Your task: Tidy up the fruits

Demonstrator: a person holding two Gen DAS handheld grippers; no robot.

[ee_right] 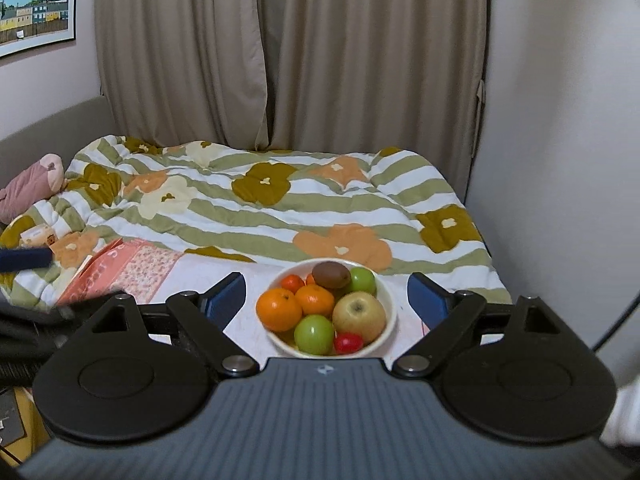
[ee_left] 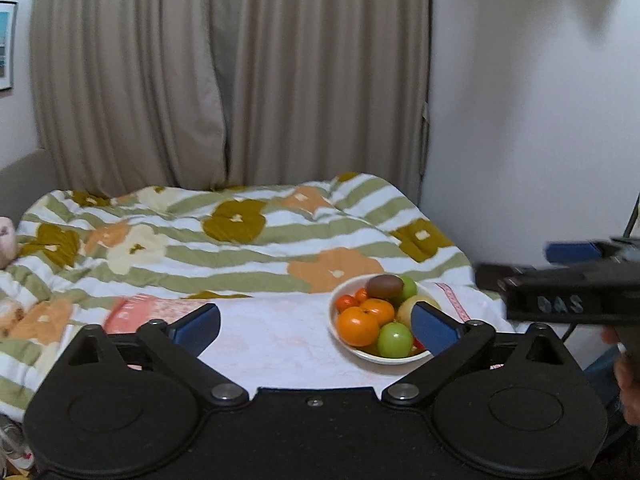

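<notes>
We note the bowl point(ee_right: 390, 300), white, sitting on a pale cloth point(ee_right: 248, 328) at the near edge of the bed, heaped with fruit: a big orange point(ee_right: 279, 309) at the bowl's near left, a smaller orange point(ee_right: 315, 300) behind it, a brown kiwi point(ee_right: 331, 275) on top at the back, a green apple point(ee_right: 363, 281) beside the kiwi, a yellow apple point(ee_right: 359, 317) at the right, another green apple point(ee_right: 314, 335) at the front, and a small red fruit point(ee_right: 348, 343) next to it. Left of the bowl lies a pink box point(ee_right: 116, 270). Beyond the bowl spreads the flowered quilt point(ee_right: 280, 208), then curtains point(ee_right: 288, 52). Our right gripper point(ee_right: 327, 304) stands spread wide with the bowl framed between its fingers, nothing gripped. Our left gripper point(ee_left: 316, 326) is likewise released and empty, left of the bowl.
</notes>
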